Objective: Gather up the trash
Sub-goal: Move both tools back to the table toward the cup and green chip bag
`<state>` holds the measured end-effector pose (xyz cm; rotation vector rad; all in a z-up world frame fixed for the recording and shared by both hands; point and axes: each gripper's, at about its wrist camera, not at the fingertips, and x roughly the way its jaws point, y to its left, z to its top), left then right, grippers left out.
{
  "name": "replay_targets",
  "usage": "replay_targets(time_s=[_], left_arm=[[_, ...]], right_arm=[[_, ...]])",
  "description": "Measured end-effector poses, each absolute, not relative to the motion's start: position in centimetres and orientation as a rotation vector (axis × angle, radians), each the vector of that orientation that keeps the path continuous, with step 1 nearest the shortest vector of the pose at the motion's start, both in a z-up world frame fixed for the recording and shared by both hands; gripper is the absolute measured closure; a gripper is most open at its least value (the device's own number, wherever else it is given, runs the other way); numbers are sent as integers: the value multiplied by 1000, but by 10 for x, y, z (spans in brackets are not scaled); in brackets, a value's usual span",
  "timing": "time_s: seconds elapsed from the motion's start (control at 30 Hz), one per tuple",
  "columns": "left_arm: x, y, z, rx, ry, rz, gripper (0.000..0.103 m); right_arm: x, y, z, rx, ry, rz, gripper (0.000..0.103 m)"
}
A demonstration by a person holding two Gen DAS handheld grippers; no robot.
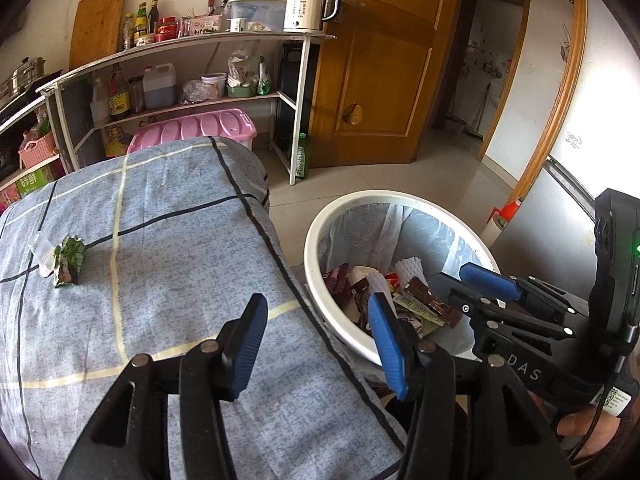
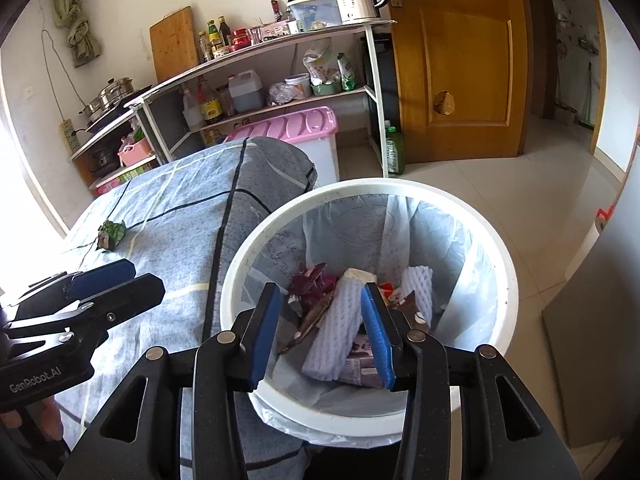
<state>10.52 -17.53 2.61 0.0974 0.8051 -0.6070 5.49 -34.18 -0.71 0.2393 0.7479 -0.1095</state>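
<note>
Nearby, one green wrapper lies on the checked blue tabletop — one white bin holds trash. Both grippers — left, right — fingers apart, empty; tiled kitchen.

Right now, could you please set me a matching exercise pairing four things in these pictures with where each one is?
Things:
1. crumpled green wrapper
2. white foam fruit sleeve
3. white electric kettle
4. pink plastic storage box

Places:
A. on the top shelf
B. on the floor behind the bed
C. inside the round white bin
D. on the blue checked bedcover

Pairs: 1-D, 2-C, 3-A, 4-B
</note>
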Motion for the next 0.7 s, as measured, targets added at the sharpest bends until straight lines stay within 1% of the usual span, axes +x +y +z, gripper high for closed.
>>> replay_targets(time_s=[0.4, 0.7], left_arm=[[113, -115, 28, 45, 788, -495, 48], [137, -38, 27, -5, 780, -332, 47]], right_arm=[[74, -287, -3, 194, 741, -2, 58], [110, -237, -5, 177, 752, 109, 52]])
